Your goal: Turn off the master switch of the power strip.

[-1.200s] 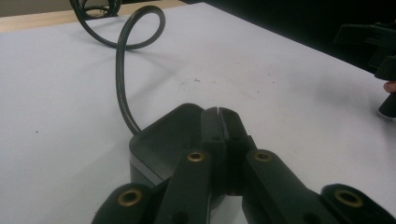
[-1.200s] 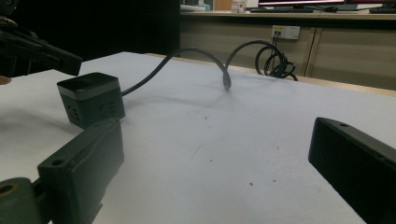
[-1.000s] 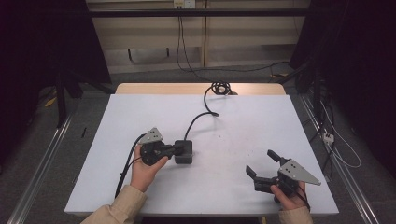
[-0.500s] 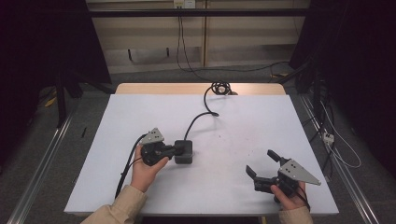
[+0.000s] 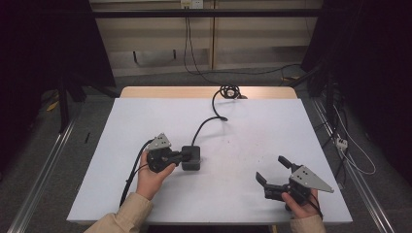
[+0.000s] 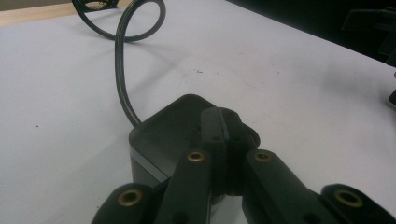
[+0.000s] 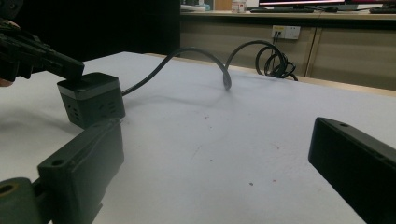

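Very little differs from the earlier pictures. The right tongs (image 5: 273, 170) have shifted very slightly: the hand (image 5: 300, 204) that holds them sits a touch lower toward the near edge of the bench (image 5: 252, 131) than a second ago. Any shift of the left tongs (image 5: 187, 156) on top of the black power cube (image 5: 191, 157), or of its cable (image 5: 204, 127), is too small to tell.

A white table (image 5: 252, 126) stood on a grey floor (image 5: 39, 160), its wooden far edge (image 5: 170, 91) showing. Behind it ran a pale cabinet (image 5: 160, 43) with a wall socket (image 7: 283, 31). Loose cables (image 5: 350, 155) trailed right; what seemed monitors (image 7: 303, 3) sat above.
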### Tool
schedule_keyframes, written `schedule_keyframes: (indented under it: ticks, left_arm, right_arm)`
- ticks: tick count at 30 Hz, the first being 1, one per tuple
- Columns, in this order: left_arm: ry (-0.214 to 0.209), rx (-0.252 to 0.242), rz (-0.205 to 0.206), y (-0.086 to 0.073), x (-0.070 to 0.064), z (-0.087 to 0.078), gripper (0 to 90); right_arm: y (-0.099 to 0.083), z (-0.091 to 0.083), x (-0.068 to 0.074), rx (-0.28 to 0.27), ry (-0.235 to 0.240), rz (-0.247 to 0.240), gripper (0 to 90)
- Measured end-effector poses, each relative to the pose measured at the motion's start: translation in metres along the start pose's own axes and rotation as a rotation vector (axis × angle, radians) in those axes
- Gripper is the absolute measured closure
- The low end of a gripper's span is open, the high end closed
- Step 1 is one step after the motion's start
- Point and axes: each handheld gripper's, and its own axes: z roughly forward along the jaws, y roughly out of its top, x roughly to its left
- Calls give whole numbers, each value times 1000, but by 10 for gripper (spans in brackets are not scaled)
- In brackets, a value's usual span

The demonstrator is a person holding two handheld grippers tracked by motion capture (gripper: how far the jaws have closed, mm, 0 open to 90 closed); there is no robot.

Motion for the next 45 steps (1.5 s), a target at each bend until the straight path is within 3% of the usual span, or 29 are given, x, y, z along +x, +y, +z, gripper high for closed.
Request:
schedule_keyframes:
  ticks: [45]
  left_arm:
    - [24,8,21,0,-2,1,900]
  right_arm:
    - [0,1,2,5,3,-6,29]
